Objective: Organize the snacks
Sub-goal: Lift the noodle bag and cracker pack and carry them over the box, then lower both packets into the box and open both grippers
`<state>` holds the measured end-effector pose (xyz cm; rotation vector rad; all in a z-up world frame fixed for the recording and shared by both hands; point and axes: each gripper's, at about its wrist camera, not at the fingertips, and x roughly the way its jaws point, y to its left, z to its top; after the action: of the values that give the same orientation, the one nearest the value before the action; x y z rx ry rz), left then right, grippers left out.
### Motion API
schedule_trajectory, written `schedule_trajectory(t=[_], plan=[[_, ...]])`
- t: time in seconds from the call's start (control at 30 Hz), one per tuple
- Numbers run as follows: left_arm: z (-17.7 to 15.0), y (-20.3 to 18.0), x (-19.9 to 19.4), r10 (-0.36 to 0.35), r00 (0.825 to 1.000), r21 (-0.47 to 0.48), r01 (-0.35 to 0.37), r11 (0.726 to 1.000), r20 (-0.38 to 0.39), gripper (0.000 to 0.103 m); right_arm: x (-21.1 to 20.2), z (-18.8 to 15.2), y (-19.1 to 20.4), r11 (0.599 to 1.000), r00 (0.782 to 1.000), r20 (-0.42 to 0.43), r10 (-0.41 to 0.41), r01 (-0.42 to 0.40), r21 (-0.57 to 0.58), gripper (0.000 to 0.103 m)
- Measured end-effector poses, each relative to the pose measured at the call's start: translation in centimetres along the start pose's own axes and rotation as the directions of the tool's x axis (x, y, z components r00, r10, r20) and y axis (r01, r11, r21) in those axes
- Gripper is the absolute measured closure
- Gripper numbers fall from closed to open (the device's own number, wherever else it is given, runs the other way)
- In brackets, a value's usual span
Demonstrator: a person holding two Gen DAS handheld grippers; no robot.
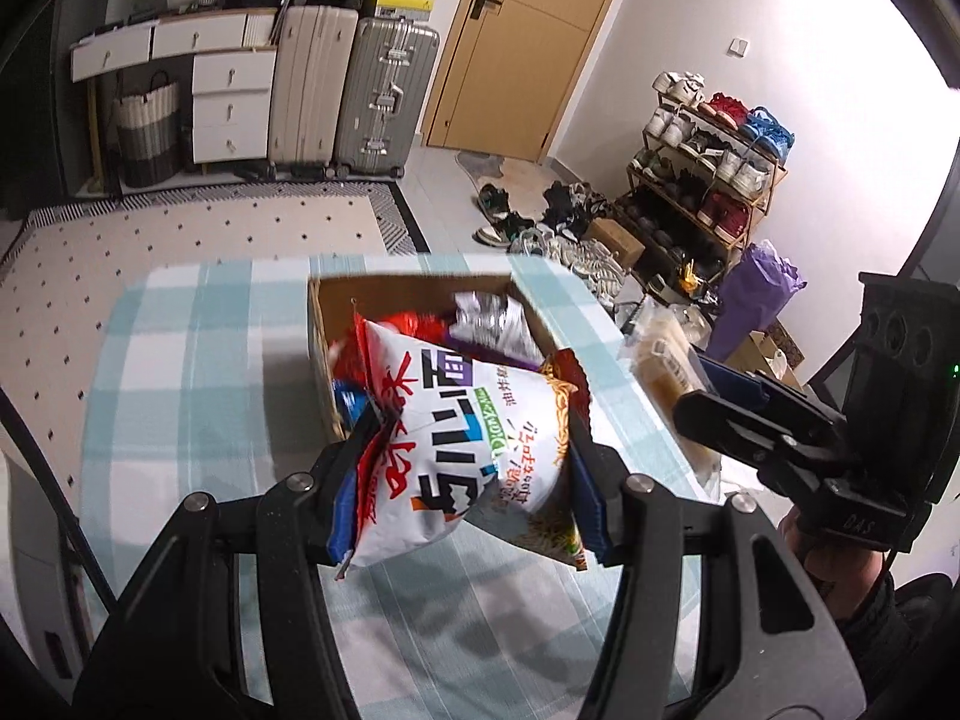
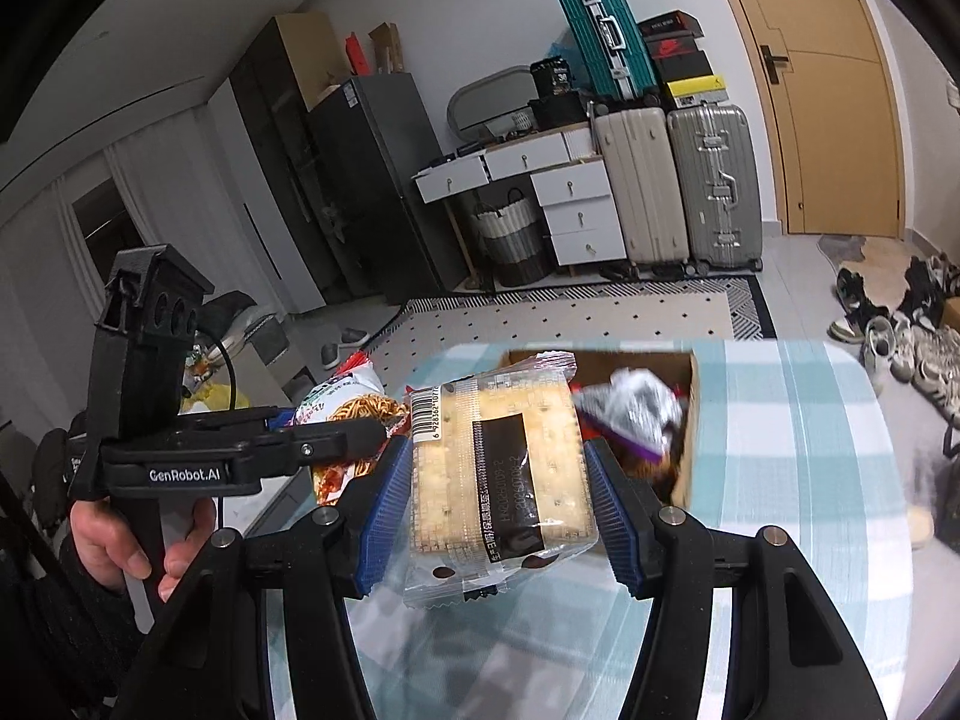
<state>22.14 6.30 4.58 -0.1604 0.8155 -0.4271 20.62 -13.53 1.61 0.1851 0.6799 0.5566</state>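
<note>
Above the checked counter (image 1: 180,360) and its open cardboard box (image 1: 336,306) of snacks, the left gripper's (image 1: 468,468) fingers clamp an instant noodle packet (image 1: 462,450), while the right gripper's (image 2: 498,504) fingers clamp a cracker pack (image 2: 498,474).

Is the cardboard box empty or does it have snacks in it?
It has snacks in it. The open cardboard box shows a silver packet and red wrappers inside.

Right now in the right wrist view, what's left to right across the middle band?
Hand holding the left gripper → noodle bag in its jaws → cracker pack clamped in the right gripper → cardboard box of snacks → shoes on the floor.
</note>
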Motion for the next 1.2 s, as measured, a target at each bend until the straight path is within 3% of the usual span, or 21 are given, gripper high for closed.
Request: schedule_trajectory(t=[0.3,0.57,0.83,1.2], plan=[[5.2,0.0,0.0,0.024,1.000,0.025,-0.024,0.999,0.006,0.050,2.0,3.9,-0.3,1.000,1.000,0.008,-0.017,0.017,0.020,0.045],[7.9,1.3,3.5,0.040,0.999,0.000,-0.041,0.999,-0.024,0.050,4.5,7.1,-1.2,0.999,1.000,0.006,-0.031,0.030,0.038,0.045],[9.0,2.3,8.9,0.034,0.997,-0.009,-0.035,0.999,-0.067,0.050,8.2,10.2,-3.2,0.997,0.998,-0.008,-0.056,0.057,0.053,0.045],[7.7,4.5,15.8,0.032,0.992,-0.012,-0.034,0.999,-0.122,0.050,13.4,9.6,-6.2,0.995,0.994,-0.074,-0.077,0.082,0.057,0.045]])
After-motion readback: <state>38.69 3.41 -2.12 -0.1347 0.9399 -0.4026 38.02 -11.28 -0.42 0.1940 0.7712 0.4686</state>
